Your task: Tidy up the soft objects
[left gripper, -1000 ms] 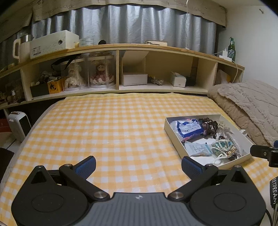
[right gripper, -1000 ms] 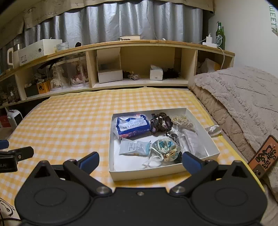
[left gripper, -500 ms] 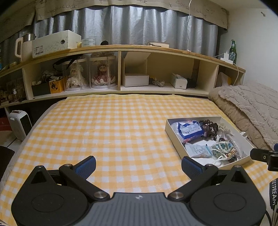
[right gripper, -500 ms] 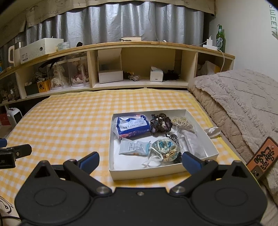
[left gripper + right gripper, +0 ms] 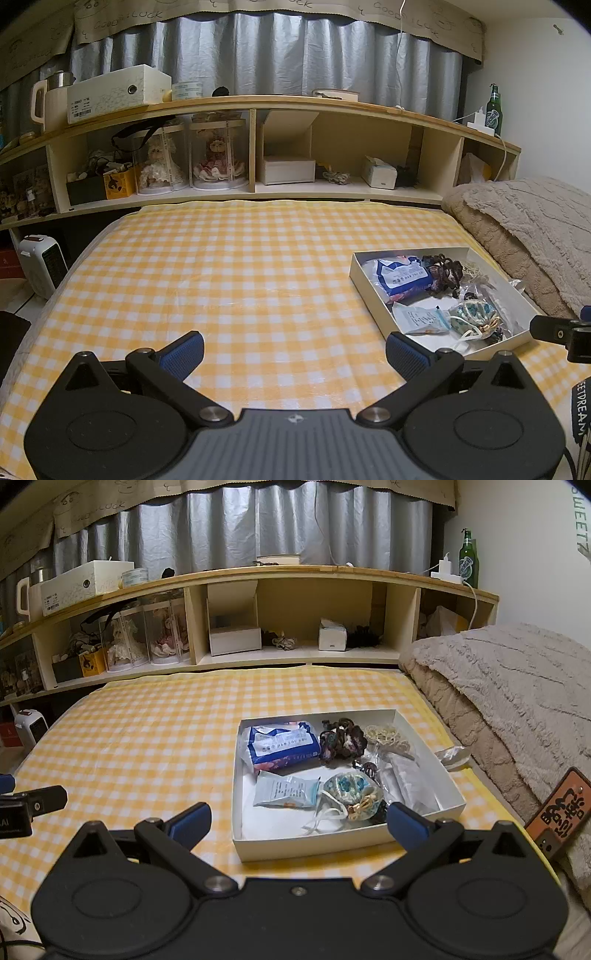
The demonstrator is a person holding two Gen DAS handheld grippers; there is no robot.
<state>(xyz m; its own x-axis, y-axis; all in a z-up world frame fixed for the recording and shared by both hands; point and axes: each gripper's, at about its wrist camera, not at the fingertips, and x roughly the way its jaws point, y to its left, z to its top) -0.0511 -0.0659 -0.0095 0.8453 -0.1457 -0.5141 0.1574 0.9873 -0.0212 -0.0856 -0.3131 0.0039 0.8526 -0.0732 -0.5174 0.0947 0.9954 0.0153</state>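
A shallow white box (image 5: 448,788) (image 5: 364,282) lies on the yellow checked bedspread (image 5: 240,277). It holds a blue tissue pack (image 5: 282,746), a pale blue packet (image 5: 284,793), dark scrunchies (image 5: 341,740), a teal patterned pouch (image 5: 351,786), clear bags and a white mask. My right gripper (image 5: 297,821) is open and empty, just short of the box's near wall. My left gripper (image 5: 293,352) is open and empty over bare bedspread, left of the box.
A wooden shelf unit (image 5: 258,147) with dolls, boxes and a green bottle (image 5: 468,559) runs along the far side. A beige blanket (image 5: 517,686) is piled at the right. A white heater (image 5: 40,264) stands left of the bed.
Both grippers have drawn back and risen slightly; the box looks a little farther away. Both stay open and empty.
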